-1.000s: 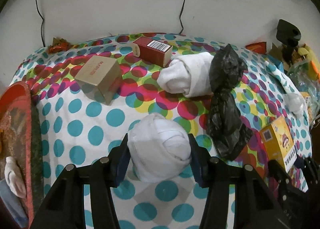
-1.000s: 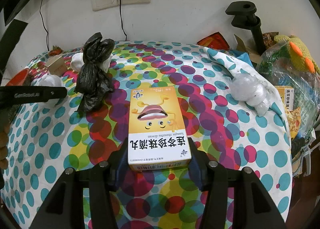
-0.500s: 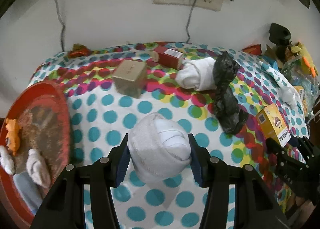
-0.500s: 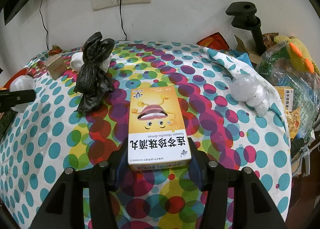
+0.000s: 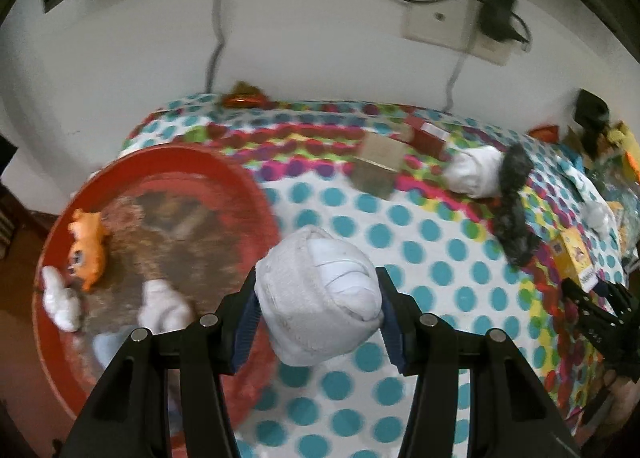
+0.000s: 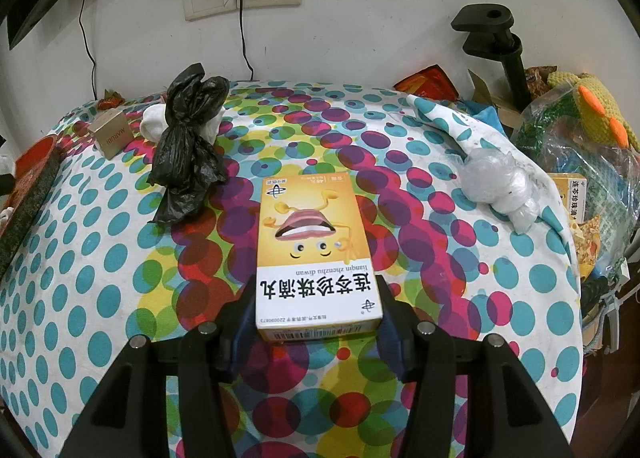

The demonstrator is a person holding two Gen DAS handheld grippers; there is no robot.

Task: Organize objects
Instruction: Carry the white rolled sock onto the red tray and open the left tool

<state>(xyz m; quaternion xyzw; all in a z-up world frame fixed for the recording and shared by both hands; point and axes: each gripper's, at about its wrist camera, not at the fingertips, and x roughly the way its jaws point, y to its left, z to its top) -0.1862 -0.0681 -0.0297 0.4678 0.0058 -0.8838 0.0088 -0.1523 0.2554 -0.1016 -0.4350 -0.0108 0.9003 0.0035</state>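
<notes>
White rolled sock (image 5: 320, 298) sits clamped in the left tool (image 5: 318, 308), raised beside the red tray (image 5: 256, 194) at the counter's left, so the next move is likely a release over it, while the right tool (image 6: 318, 310) grips the yellow medicine box (image 6: 316, 254).

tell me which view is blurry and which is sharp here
Left wrist view: motion blur smears the red tray and dotted cloth, while the sock ball in the tongs stays fairly crisp. Right wrist view: sharp throughout, print on the yellow box legible; fisheye bends both.
</notes>
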